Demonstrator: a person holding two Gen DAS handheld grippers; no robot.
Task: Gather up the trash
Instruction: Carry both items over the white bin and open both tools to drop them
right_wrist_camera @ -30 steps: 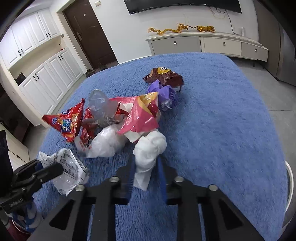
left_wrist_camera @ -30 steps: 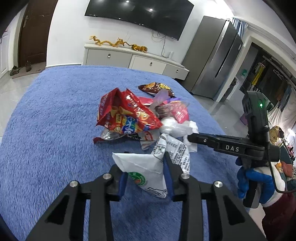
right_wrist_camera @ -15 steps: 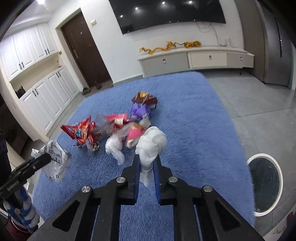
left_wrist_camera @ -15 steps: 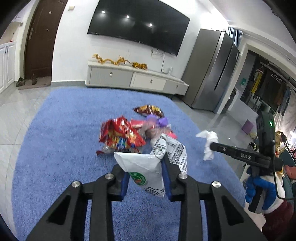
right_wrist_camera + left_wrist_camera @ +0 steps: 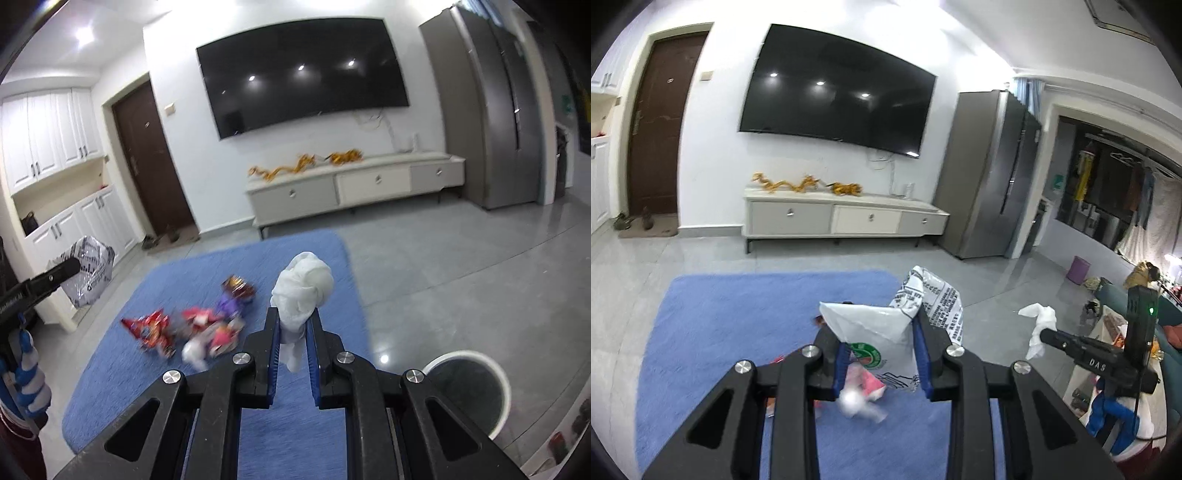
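**Two pieces lifted, the bin waiting, most of the pile left on the rug**

The left gripper (image 5: 881,354) pinches a white plastic bag (image 5: 875,332) with a green round logo and black print; its blue-padded fingers (image 5: 841,363) are pressed against the bag's two sides, and the bag stands up above them, well clear of the blue rug (image 5: 738,317). The right gripper (image 5: 292,345) is clamped on a crumpled white tissue wad (image 5: 303,291), which bulges above the fingertips while a tail hangs down between them. Both pieces are in the air, raised above the floor.

A white-rimmed trash bin (image 5: 508,397) stands on the grey tiled floor (image 5: 461,277) just off the rug's right edge, low and to the right of the right gripper. Its dark inside is visible, but whether it already holds anything cannot be told.

The rest of the trash pile (image 5: 192,328) lies on the rug: a red snack wrapper (image 5: 149,326), a pink packet (image 5: 221,338), a purple wrapper (image 5: 229,304), a dark foil packet (image 5: 240,288) and another white crumple (image 5: 194,352), all blurred.

By this showing the job is at an early stage: two items are picked up but neither is in the bin yet, and at least five more remain. The step in hand appears to be carrying both pieces over to the bin.
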